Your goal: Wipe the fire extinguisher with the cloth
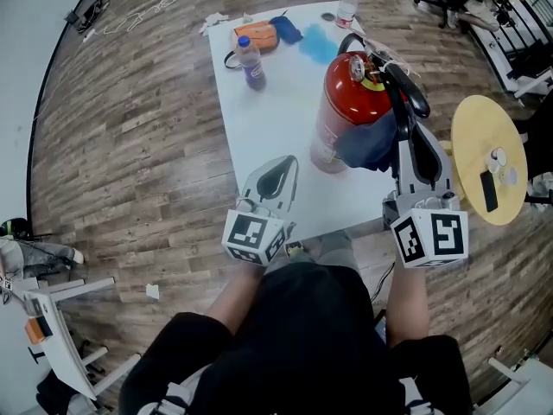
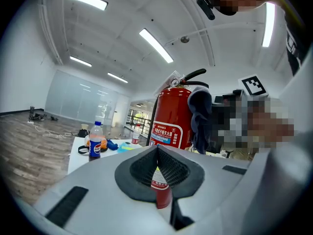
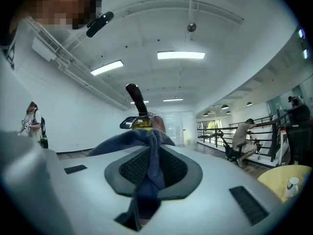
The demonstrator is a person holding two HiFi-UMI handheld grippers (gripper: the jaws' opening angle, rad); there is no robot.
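Observation:
A red fire extinguisher with a black handle stands upright on the white table, near its right edge. My right gripper is shut on a dark blue cloth, which hangs against the extinguisher's near right side, just under the valve. In the right gripper view the cloth bunches between the pads, with the extinguisher's handle right behind it. My left gripper is shut on nothing, low over the table's near edge, left of the extinguisher and apart from it.
At the table's far end are a cola bottle, an orange object, blue cloths and a water bottle. A round yellow side table with small items stands close on the right. Wooden floor surrounds the table.

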